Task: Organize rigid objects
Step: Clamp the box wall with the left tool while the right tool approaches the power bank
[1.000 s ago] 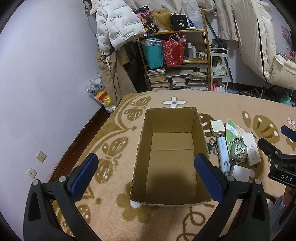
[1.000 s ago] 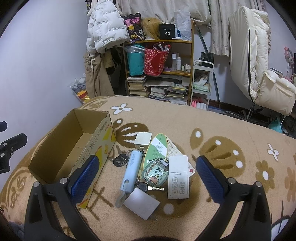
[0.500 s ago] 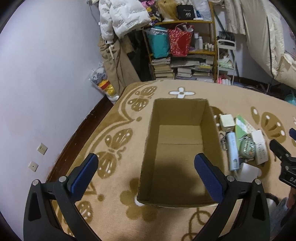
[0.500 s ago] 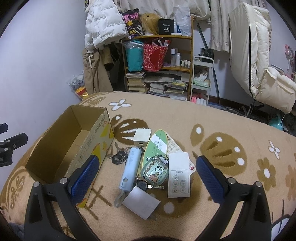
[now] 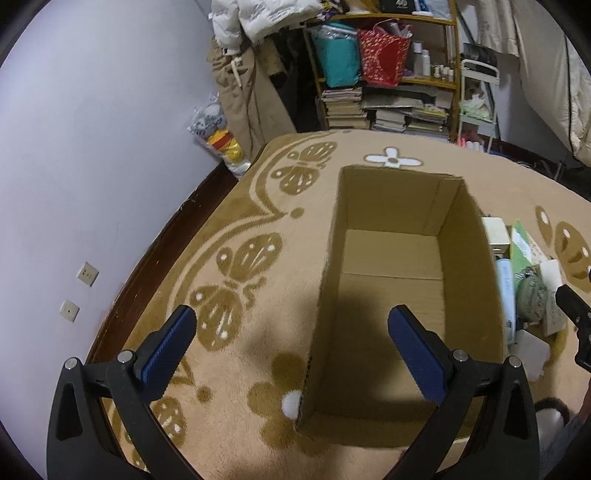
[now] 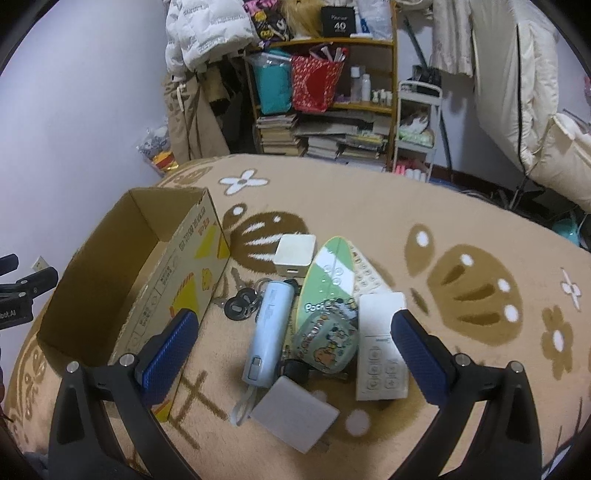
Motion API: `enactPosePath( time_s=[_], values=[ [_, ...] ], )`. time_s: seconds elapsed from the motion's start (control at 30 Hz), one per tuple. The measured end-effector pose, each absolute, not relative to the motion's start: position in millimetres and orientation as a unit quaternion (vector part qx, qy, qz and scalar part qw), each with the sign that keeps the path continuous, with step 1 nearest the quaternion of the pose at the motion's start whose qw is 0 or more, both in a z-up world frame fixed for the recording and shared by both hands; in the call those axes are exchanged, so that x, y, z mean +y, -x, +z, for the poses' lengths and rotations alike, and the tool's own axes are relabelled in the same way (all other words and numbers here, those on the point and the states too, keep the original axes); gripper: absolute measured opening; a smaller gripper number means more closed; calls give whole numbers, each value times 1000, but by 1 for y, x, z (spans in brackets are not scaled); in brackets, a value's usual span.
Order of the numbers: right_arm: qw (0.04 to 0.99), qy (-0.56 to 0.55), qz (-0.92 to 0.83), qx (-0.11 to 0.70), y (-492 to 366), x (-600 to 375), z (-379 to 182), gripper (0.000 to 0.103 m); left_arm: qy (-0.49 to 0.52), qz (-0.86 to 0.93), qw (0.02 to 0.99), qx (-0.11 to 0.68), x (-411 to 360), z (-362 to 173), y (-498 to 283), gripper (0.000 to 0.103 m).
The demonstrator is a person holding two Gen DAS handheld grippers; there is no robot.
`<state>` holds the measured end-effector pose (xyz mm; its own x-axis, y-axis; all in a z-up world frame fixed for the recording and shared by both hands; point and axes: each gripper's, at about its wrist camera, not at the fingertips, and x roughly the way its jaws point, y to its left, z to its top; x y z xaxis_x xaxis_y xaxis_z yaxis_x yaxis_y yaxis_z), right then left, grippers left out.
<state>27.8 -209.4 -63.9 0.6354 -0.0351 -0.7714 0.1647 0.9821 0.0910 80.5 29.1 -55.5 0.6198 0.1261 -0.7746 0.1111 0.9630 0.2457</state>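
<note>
An open, empty cardboard box (image 5: 391, 288) (image 6: 122, 273) stands on the tan flowered blanket. Right of it lies a pile of small items: a pale blue cylinder (image 6: 269, 328), a cream cube (image 6: 295, 254), a green oval board (image 6: 327, 273), a round cartoon case (image 6: 327, 341), a white remote (image 6: 382, 345), a grey-white block (image 6: 293, 413) and black keys (image 6: 240, 302). My left gripper (image 5: 291, 350) hangs open over the box's near left corner. My right gripper (image 6: 293, 352) hangs open above the pile, nothing between its fingers.
A wooden shelf (image 6: 325, 92) with books, a red bag and a teal bag stands at the back. Jackets hang at the back left (image 6: 207, 33). A white wall (image 5: 92, 147) runs along the left. A white rack (image 6: 417, 125) is beside the shelf.
The left gripper has shifted left and forward, so the box now sits right of centre in its view. The right gripper has edged closer to the pile. Both stay open.
</note>
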Motion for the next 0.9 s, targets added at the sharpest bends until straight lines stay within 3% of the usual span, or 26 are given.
enactPosePath(
  time_s=[0.4,0.47,0.67,0.87,0.9],
  values=[
    [890,-68,-31,449,-67,-199,-96,103,-144,28,865,481,38,-83,-104,103],
    [885,-69,-17,461,-73,-197,-101,91,-148,31,862,484,39,-87,-105,103],
    [874,-67,0,480,-82,-190,-117,86,-158,45,851,499,41,-100,-109,102],
    [872,-63,6,485,-87,-186,-123,84,-164,48,837,519,41,-114,-113,91],
    [868,-70,13,492,-89,-187,-125,78,-163,47,836,522,41,-115,-113,90]
  ],
)
